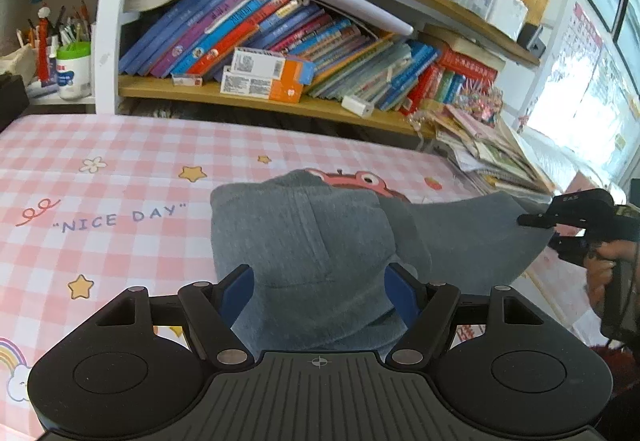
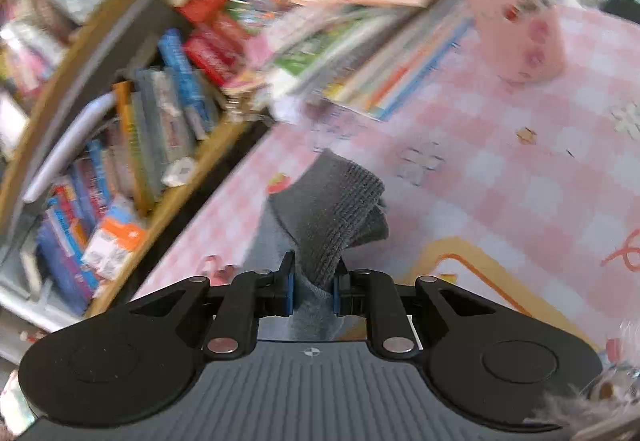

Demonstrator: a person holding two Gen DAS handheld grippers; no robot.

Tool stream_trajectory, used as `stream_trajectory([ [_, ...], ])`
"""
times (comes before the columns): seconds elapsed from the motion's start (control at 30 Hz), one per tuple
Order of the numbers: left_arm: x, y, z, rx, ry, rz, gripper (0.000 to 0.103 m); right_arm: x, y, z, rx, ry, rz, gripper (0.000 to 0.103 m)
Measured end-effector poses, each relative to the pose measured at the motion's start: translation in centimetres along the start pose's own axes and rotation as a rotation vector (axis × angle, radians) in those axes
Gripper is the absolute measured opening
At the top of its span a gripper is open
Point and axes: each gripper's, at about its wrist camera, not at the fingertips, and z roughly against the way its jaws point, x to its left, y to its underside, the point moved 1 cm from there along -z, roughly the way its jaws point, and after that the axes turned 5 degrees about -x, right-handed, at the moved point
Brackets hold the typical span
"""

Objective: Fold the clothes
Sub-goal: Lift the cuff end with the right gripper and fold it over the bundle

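Note:
A grey knitted garment [image 1: 304, 241] lies bunched on the pink checked tablecloth [image 1: 100, 169]. My left gripper [image 1: 319, 293] hangs over its near end, open, with the blue pads [image 1: 238, 293] wide apart and the cloth lying between them. From the right, my right gripper [image 1: 536, 231] holds one flap of the garment lifted off the table. The right wrist view is blurred. In it the right gripper [image 2: 314, 281] is shut on the garment's ribbed cuff [image 2: 340, 209], which sticks out ahead of the jaws.
A bookshelf [image 1: 280, 97] packed with leaning books runs along the table's far edge. A loose stack of papers and booklets [image 1: 492, 153] lies at the far right. A pen cup [image 1: 74, 69] stands at the far left. A person's hand [image 1: 600, 265] grips the right tool.

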Motion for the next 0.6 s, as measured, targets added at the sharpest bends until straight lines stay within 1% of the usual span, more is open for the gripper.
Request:
stream_trajectory([
  [0.07, 0.3, -0.2, 0.3, -0.019, -0.009, 0.017, 0.073, 1.9, 0.0, 0.9, -0.013, -0.055, 0.053, 0.015],
  [0.23, 1.5, -0.4, 1.2, -0.067, -0.039, 0.082, 0.073, 7.4, 0.5, 3.4, -0.042, -0.214, 0.237, 0.015],
  [0.33, 2.3, -0.4, 1.7, -0.091, -0.06, 0.107, 0.073, 11.0, 1.8, 4.5, -0.036, -0.308, 0.362, 0.015],
  [0.43, 2.9, -0.4, 2.4, -0.114, -0.085, 0.132, 0.073, 14.6, 3.7, 5.1, 0.001, -0.409, 0.493, 0.015],
  [0.53, 3.8, -0.2, 3.0, -0.137, -0.114, 0.17, 0.073, 18.0, 6.5, 5.3, 0.069, -0.523, 0.646, 0.015],
  [0.6, 4.4, -0.1, 3.4, -0.149, -0.133, 0.197, 0.073, 20.0, 9.0, 5.2, 0.125, -0.592, 0.776, 0.015],
])
